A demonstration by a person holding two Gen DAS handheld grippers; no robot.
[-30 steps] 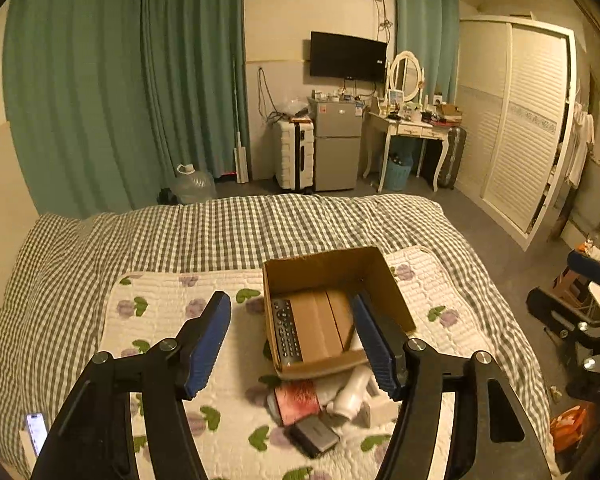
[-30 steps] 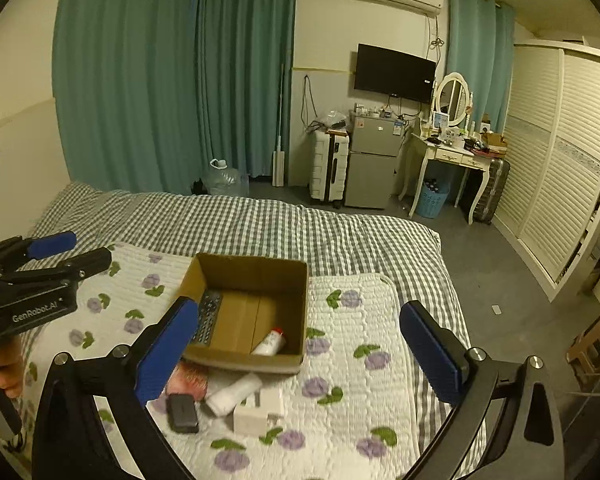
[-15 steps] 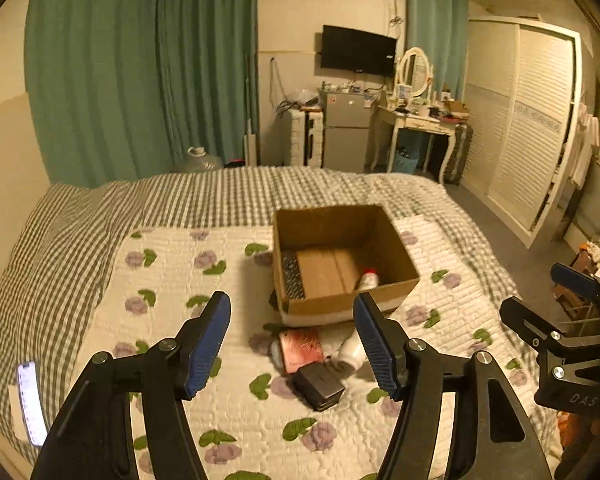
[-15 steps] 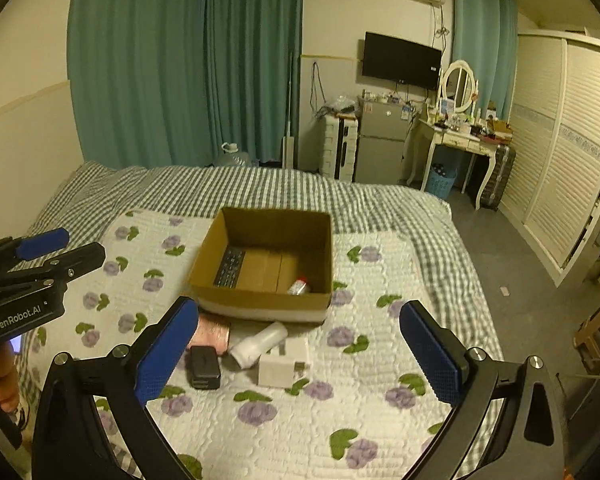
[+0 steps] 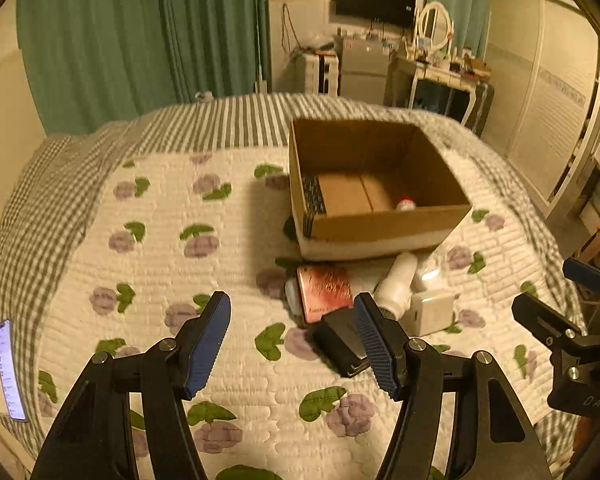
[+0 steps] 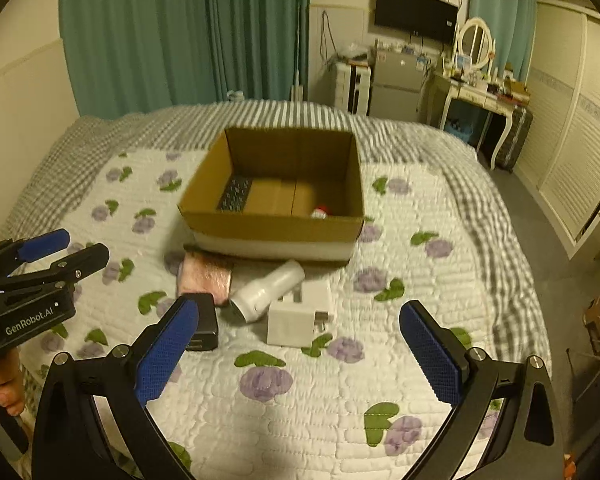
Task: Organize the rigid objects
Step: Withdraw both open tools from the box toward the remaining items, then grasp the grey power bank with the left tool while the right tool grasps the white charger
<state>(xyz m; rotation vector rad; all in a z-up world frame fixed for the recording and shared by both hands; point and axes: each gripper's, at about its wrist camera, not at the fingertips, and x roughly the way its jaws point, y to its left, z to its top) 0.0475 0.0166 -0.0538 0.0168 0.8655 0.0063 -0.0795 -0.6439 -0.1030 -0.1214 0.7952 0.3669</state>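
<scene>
A cardboard box (image 5: 380, 236) sits on the flowery white quilt (image 5: 220, 272) on the bed, with its top open. Inside it a black remote control (image 6: 234, 194) lies by the left wall and a small white bottle with a red cap (image 6: 321, 212) lies near the front right corner. Just in front of the box there is a little heap: a pink shiny packet (image 5: 324, 292), a white bottle (image 6: 268, 290) lying on its side, a white plug block (image 6: 296, 318) touching it, and a black charger box (image 6: 204, 320) on the left. The left gripper (image 5: 294, 344) has its blue pads apart with nothing between them; its right pad hides part of the black charger box. The right gripper (image 6: 298, 354) is spread wide and empty, above the quilt near the plug block. Only the left camera shows a lit phone (image 5: 8, 372) at the bed's left edge. Only the right camera shows the metal pins on the plug block, and a hand (image 6: 2, 384) gripping the left tool's handle.
</scene>
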